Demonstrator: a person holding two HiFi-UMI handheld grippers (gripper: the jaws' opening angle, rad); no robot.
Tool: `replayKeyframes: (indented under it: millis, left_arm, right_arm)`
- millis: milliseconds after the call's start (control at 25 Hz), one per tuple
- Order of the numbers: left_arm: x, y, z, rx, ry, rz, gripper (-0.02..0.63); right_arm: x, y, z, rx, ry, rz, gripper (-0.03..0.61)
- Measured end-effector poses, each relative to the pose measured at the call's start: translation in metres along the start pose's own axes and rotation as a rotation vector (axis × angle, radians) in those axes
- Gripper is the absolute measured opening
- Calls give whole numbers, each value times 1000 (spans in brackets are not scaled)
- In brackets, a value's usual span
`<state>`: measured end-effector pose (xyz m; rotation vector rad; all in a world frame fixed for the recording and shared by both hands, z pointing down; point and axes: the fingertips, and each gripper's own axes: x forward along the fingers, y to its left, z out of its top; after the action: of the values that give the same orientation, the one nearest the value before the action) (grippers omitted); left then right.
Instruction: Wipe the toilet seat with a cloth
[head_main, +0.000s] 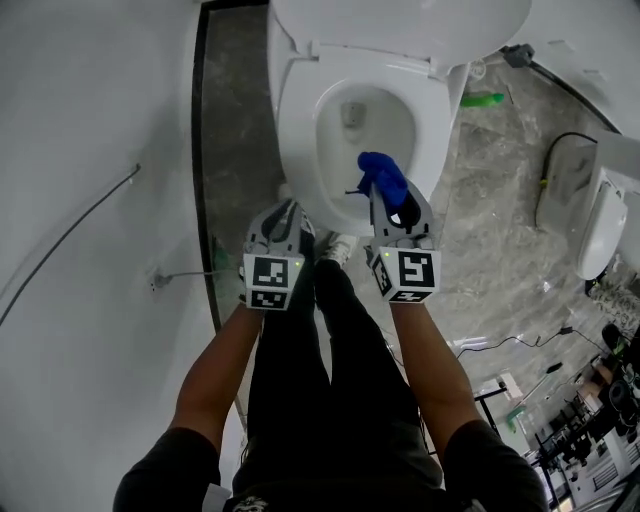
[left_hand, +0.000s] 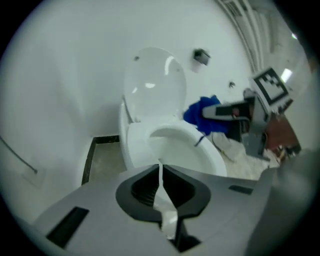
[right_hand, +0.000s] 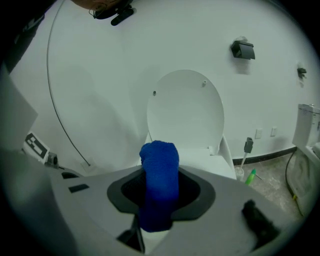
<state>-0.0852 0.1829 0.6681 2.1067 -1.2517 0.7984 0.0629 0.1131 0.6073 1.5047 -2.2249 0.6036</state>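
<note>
While the right gripper (head_main: 392, 205) clamps a rolled blue cloth (head_main: 381, 172) between its jaws, the cloth sits over the near right part of the toilet seat (head_main: 299, 120). It is possibly touching the rim, but the steep view from above leaves that unsure. Lid (head_main: 400, 22) raised at the far side. Left gripper (left_hand: 160, 170) near left of the bowl, jaws pinched almost together, nothing between them.
</note>
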Motion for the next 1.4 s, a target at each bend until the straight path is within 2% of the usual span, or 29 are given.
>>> replayKeyframes:
  millis: [40,120,240,440,640,760,960,1120,1280,1400]
  left_arm:
    - [6,14,13,-78,-31,23,27]
    - [21,41,41,-184,-80,57,11]
    - [41,73,78,-240,-124,74,11]
    - [72,107,111,-227,-125,85,11]
    - [102,131,116,-269,-89,67,11]
    - [117,142,119,-256,-70,66,10]
    - [130,138,125,-233,-52,48,9]
    - [142,124,130,-204,-45,28,10]
    - [151,118,148,-208,-54,17,11]
    - [157,100,164,-233,-72,-32,11]
  right_arm:
    - [11,3,6,-10,-4,10,107]
    - [34,8,17,-23,-9,28,106]
    - [71,16,28,-33,-1,52,106]
    - [141,29,32,-42,48,94,106]
    - [198,40,14,-37,148,116,107]
    - [218,42,2,-28,208,111,107]
    - [231,27,-3,19,236,79,107]
    - [230,5,1,60,242,12,107]
    - [228,-25,2,110,246,-55,107]
    - [222,-52,2,156,253,-94,107]
